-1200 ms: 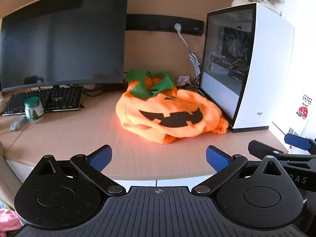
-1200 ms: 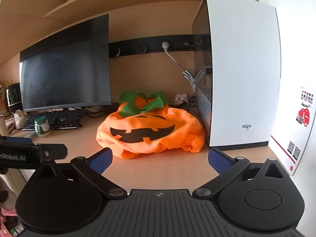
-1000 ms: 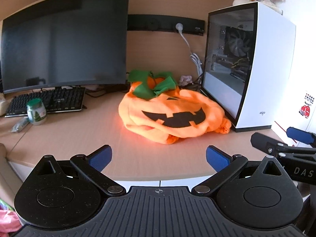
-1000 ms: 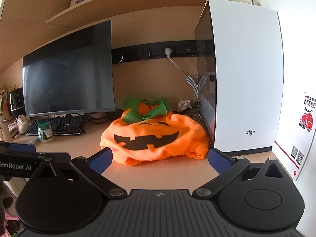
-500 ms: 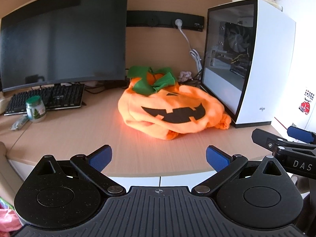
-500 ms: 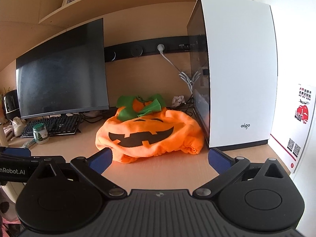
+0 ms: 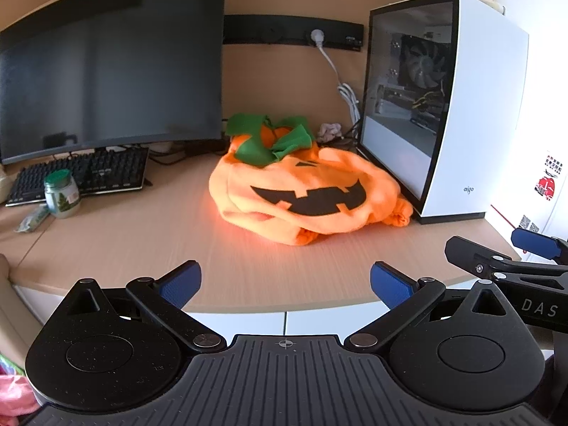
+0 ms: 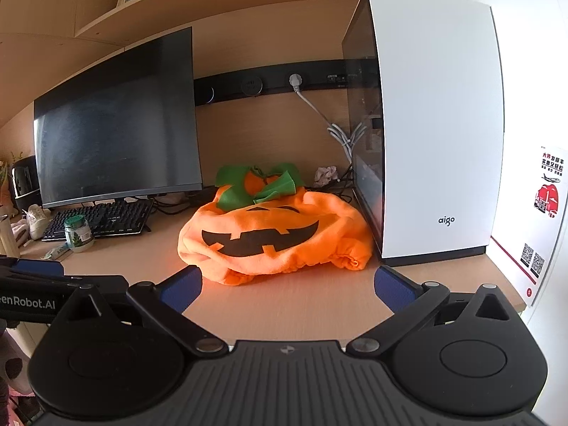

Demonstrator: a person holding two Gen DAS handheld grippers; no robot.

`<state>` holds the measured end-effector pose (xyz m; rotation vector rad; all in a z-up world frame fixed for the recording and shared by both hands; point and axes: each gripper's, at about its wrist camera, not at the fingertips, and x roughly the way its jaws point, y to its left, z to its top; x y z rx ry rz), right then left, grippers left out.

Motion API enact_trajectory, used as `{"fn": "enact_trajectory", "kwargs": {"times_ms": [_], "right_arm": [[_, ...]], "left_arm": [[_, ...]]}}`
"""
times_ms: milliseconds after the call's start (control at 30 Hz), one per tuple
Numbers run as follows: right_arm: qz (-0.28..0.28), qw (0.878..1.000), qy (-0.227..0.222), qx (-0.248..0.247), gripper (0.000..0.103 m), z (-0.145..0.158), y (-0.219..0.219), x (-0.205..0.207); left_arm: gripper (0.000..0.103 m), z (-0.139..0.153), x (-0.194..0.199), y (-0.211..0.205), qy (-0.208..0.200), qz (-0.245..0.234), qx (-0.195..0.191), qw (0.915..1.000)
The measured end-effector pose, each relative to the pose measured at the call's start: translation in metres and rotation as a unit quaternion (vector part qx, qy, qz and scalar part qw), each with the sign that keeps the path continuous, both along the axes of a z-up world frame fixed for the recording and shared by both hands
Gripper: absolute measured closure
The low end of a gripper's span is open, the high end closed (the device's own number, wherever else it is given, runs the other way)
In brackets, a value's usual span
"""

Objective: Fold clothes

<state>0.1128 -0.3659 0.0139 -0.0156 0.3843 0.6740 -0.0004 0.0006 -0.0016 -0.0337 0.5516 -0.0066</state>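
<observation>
Pumpkin costume (image 7: 305,191) is found heaped on the desk (image 7: 124,245), toward the back right corner, its right side pressed against or just beside the white computer case (image 7: 458,113). Green leaf collar (image 7: 269,138) is turned to the desk's back edge; the black grin faces the front edge.

Left gripper (image 7: 284,280) is held off the front edge with jaws spread wide, nothing between them. Right gripper (image 8: 287,282) is likewise wide open and empty, with its pads just short of the costume's near hem. No cloth is touched by either.

Fabric is judged soft, light felt or fleece: bulky, limp, not slippery, not fragile. It is expected to sag and bunch when lifted, so a two-point hold is called for. The gathered, elasticated hem (image 8: 330,259) along the near side offers thick edges for a pinch; the collar gives a second firm spot.

Layers underneath cannot be made out, so it may be that more than one ply would be caught in a single pinch. The heap should first be drawn toward the desk's open middle, clear of the case and the cables (image 7: 349,103) behind it.
</observation>
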Motion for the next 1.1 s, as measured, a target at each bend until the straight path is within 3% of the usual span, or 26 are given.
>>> {"fn": "enact_trajectory", "kwargs": {"times_ms": [1100], "right_arm": [[0.001,1.0,0.003,-0.006,0.0,-0.0011,0.0022,0.0013]], "left_arm": [[0.0,-0.0014,-0.0006,0.0018,0.007,0.006,-0.002,1.0]]}}
